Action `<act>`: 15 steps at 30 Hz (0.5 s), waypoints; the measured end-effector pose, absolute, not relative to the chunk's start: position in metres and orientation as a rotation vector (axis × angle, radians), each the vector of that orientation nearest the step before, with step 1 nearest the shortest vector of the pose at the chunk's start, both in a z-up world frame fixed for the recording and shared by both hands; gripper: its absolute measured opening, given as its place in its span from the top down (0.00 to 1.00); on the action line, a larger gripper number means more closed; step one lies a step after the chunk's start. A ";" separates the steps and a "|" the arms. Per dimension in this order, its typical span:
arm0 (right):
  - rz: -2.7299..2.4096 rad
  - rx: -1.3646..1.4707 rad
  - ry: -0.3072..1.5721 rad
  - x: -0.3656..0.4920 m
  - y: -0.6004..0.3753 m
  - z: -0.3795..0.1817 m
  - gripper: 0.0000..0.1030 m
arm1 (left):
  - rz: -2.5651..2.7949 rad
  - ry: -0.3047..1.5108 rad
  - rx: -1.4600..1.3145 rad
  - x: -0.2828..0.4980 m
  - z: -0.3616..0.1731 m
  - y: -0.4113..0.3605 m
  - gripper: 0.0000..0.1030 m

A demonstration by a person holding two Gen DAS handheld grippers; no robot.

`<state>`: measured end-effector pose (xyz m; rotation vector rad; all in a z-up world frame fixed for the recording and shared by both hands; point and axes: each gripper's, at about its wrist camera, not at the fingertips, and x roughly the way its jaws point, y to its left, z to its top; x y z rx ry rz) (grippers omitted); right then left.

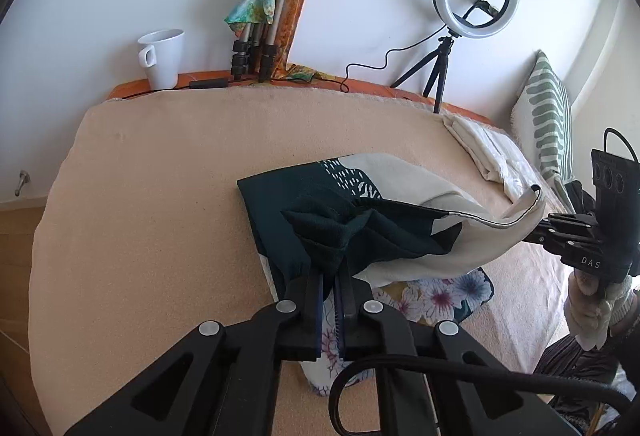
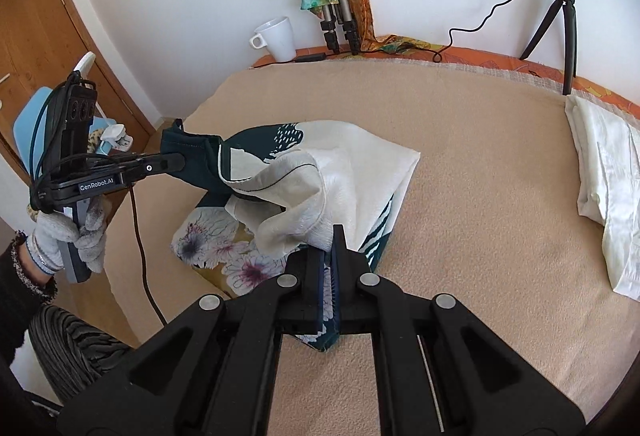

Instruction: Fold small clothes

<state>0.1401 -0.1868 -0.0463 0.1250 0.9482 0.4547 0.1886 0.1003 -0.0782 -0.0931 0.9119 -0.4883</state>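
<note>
Fingers of both grippers (image 1: 329, 276) (image 2: 331, 256) clamped on patterned garment (image 2: 360, 164) above blanket (image 1: 160, 196)

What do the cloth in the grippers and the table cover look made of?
Cloth: thin woven fabric, matte, probably cotton; it drapes and creases softly, with a stitched hem. Table cover: beige fleece or felt blanket, going by its fuzzy, napped surface.
</note>
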 end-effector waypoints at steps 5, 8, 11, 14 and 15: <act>0.438 0.026 0.943 0.115 -0.180 -0.055 0.96 | -0.511 0.975 -0.061 0.161 -0.092 0.108 0.84; 0.447 0.009 0.958 0.106 -0.183 -0.059 0.96 | -0.494 0.989 -0.006 0.141 -0.097 0.113 0.83; 0.429 -0.056 0.970 0.097 -0.185 -0.063 0.94 | -0.480 0.997 -0.004 0.127 -0.098 0.123 0.80; 0.420 -0.101 0.984 0.084 -0.190 -0.064 0.91 | -0.447 0.984 -0.009 0.118 -0.094 0.135 0.79; 0.417 -0.106 0.984 0.080 -0.193 -0.064 0.90 | -0.437 0.981 -0.030 0.117 -0.092 0.141 0.76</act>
